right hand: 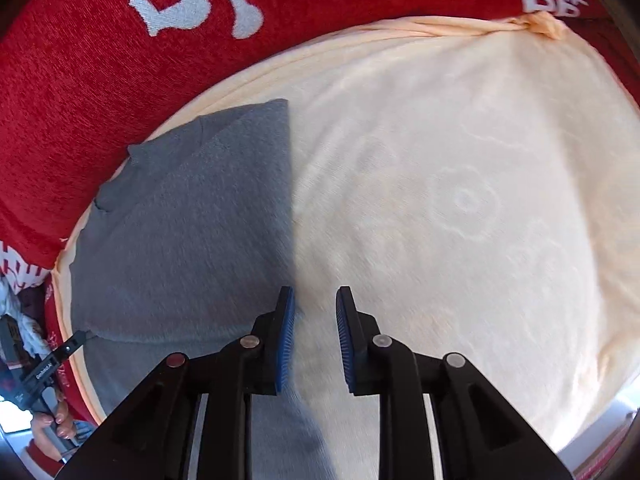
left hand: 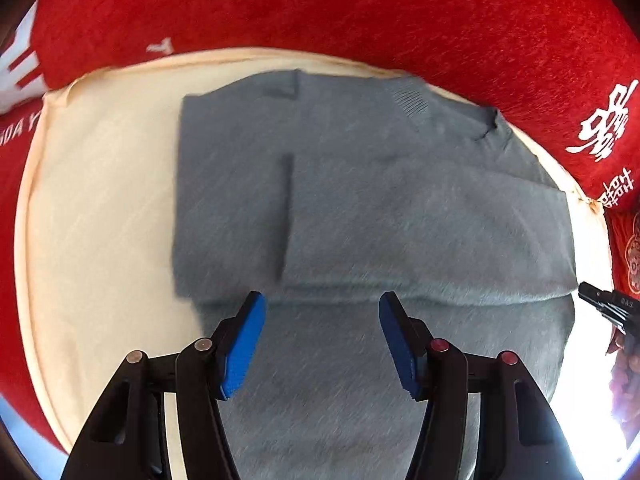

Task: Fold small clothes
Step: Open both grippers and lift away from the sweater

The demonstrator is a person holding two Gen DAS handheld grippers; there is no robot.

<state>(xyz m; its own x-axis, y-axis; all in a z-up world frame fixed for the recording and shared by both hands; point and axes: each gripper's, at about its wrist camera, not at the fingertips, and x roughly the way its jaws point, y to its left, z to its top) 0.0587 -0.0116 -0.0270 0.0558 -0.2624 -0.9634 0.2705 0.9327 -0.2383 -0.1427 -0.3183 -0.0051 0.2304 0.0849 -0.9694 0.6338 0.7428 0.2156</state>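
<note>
Both views are smeared by motion, so the weave and the finer seams of the folded grey knit garment are hard to read. The lower part of it runs under the left gripper and out of the bottom of the left wrist view, so its near hem is cut off. At the right edge of that view only a black tip of the right gripper pokes in, beside a glare-washed patch where nothing can be made out. In the right wrist view a person's hand shows at the lower left corner, half cropped, with the left gripper's black body above it; whether that tip touches the grey cloth I cannot tell.

The grey garment lies flat on a pale cream cloth cover stretched over a rounded cushion, up against a red plush fabric with white printed characters that curves round the far side. It has been folded into a rough rectangle: a straight vertical flap edge runs down its left third, a ribbed patch sits near the far edge, and a small notch shows at the far right corner. A thick horizontal fold crosses just ahead of the left gripper's blue pads.

The left gripper's jaws stand well apart over the grey cloth, clamping nothing. The right gripper hangs with its jaws narrowly parted, over the cream cover just beside the garment's straight right edge, with nothing pinched between them.
</note>
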